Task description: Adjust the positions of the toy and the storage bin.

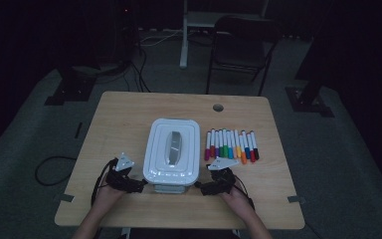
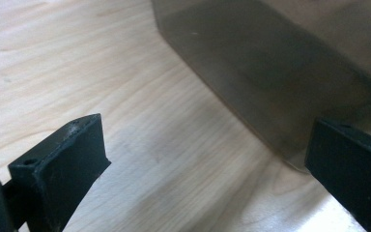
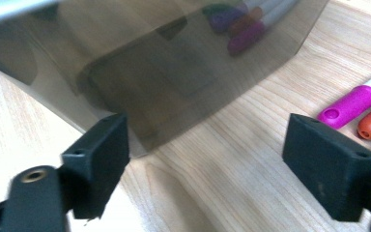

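At table front, both hand-held grippers, left [image 1: 138, 183] and right [image 1: 200, 186], spread wide flanking lidded box [image 1: 172, 149]; box contents obscured

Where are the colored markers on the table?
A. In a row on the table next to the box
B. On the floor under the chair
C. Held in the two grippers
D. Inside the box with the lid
A: the markers lie side by side in a row on the bare table, just beside the lidded box, and both grippers, the left gripper and the right gripper, are open and hold nothing.
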`<state>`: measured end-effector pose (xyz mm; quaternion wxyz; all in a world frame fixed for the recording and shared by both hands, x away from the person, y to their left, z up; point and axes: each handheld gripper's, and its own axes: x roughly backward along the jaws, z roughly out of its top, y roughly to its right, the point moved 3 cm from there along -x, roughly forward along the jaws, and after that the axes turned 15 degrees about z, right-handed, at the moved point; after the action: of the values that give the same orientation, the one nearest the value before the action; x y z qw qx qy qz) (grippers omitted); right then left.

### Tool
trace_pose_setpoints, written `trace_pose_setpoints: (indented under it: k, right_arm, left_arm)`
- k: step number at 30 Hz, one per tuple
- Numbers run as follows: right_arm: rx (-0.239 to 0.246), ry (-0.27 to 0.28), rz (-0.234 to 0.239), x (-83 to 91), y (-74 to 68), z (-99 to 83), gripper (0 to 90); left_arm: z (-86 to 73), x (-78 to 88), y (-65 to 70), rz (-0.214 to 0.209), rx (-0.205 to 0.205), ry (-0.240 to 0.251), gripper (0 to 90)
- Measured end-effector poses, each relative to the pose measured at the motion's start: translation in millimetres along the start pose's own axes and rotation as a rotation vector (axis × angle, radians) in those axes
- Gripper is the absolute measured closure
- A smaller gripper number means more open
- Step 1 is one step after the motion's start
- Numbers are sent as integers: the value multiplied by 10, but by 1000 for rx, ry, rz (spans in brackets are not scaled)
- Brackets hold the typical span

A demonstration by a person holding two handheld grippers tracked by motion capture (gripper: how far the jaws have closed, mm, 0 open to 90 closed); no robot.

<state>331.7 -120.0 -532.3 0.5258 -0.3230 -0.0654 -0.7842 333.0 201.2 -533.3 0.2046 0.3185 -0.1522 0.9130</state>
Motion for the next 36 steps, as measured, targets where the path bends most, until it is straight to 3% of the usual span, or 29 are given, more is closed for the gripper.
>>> trace_pose_setpoints:
  k: [3, 5, 6, 8, 10, 16, 18, 19, 21, 23, 24, 26, 29, 33, 36]
  right_arm:
    - [-10, 30, -23, 9, 60, -2, 139]
    - [-12, 34, -42, 18, 90, 4, 139]
    - [-23, 46, -68, 43, 161, 20, 139]
    - [-46, 66, -120, 91, 314, 69, 139]
    - [-59, 74, -144, 108, 400, 106, 139]
    - [-91, 95, -158, 77, 578, 222, 139]
    - [-97, 90, -147, 5, 610, 276, 139]
    - [-96, 84, -144, -25, 608, 289, 139]
    - [-89, 82, -120, -72, 577, 309, 150]
    - [-84, 79, -132, -70, 562, 313, 150]
    - [-93, 89, -97, -40, 545, 298, 150]
    - [-92, 82, -77, -32, 510, 274, 150]
    - [-55, 54, -82, -31, 409, 249, 150]
    - [-33, 33, -64, -31, 269, 202, 150]
    - [-31, 37, -57, -19, 186, 168, 150]
  left_arm:
    - [12, -54, -70, -17, 2, 13, 14]
    - [35, -100, -135, 2, -3, 23, 15]
    - [76, -161, -226, 27, 5, 29, 15]
    - [140, -236, -325, 36, 30, 36, 15]
    - [208, -326, -413, 58, 47, 35, 15]
    - [405, -515, -468, 70, 44, 46, 15]
    - [497, -604, -446, 54, 50, 59, 15]
    - [520, -631, -433, 46, 52, 58, 15]
    - [545, -662, -421, 69, 47, 50, 16]
    - [542, -664, -418, 62, 54, 43, 16]
    - [536, -662, -411, 61, 53, 36, 15]
    - [528, -648, -380, 70, 41, 29, 16]
    - [522, -614, -335, 80, 33, 35, 16]
    - [493, -564, -314, 69, 46, 35, 32]
    - [455, -498, -281, 71, 32, 34, 32]
